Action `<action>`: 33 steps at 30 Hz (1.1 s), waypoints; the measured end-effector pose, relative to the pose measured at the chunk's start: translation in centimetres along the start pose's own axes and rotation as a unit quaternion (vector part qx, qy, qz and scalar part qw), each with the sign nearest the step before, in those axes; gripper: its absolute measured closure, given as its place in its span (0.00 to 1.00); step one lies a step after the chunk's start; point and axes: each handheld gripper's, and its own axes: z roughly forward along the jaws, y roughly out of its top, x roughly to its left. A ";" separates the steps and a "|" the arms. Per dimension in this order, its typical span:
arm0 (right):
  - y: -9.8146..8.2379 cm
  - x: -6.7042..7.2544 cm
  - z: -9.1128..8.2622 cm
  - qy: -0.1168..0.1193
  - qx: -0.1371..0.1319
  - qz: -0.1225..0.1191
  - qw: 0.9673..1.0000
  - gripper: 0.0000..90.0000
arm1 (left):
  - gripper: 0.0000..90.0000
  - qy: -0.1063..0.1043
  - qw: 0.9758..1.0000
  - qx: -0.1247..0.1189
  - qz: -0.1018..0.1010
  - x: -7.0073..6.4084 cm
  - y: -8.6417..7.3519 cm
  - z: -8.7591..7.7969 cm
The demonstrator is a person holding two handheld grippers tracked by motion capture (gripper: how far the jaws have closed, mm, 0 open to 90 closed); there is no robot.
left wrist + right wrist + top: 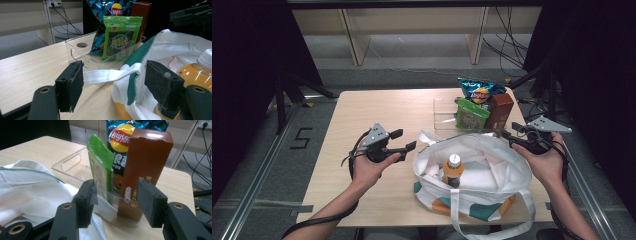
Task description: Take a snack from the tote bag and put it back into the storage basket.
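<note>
So, high view: two grippers, one per hand. Left gripper (404, 141) is sitting left of centre, jaws released, nothing between them. Right gripper (507, 133) is sitting at right of the frame, pointing at the brown box (500, 111); its jaws are partly covered by the bag rim, hard to read from here. One white tote bag (492, 165) with green and orange patches is lying at lower centre, mouth open, one orange-drink bottle (453, 170) standing inside it. One clear tray (443, 116) at upper right of the tabletop is holding three items: one blue chip bag (480, 90), one green snack pack (471, 114), the brown box. Light wooden table (362, 115), grey floor, a "5" taped at left, wooden shelving and cables at the top.

Left gripper view: two black pads spread apart, gripping nothing. One white bag handle (110, 74) is running across the gap behind them, whether touching I cannot tell. Bottle (197, 71) is getting cut off at the right edge. Chip bag top is cropped.

Right gripper view: jaws standing apart, empty, brown box (146, 167) just beyond them and overlapped by the right pad. Tray wall is nearly invisible; the pack's label is facing away.
</note>
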 end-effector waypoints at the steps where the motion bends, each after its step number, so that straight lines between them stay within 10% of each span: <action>1: -0.1 -0.1 0.0 0.001 0.001 -0.003 1.000 0.56 | 0.34 0.000 1.000 0.000 0.000 0.0 0.0 0.0; 16: 0.0 -0.2 -0.4 -0.004 -0.006 -0.001 1.000 0.55 | 0.34 -0.004 1.000 -0.008 -0.003 -0.3 0.4 -0.2; 33: -0.5 0.0 0.0 0.011 0.006 0.003 1.000 0.54 | 0.34 -0.061 0.998 -0.024 0.009 -3.4 1.6 -0.7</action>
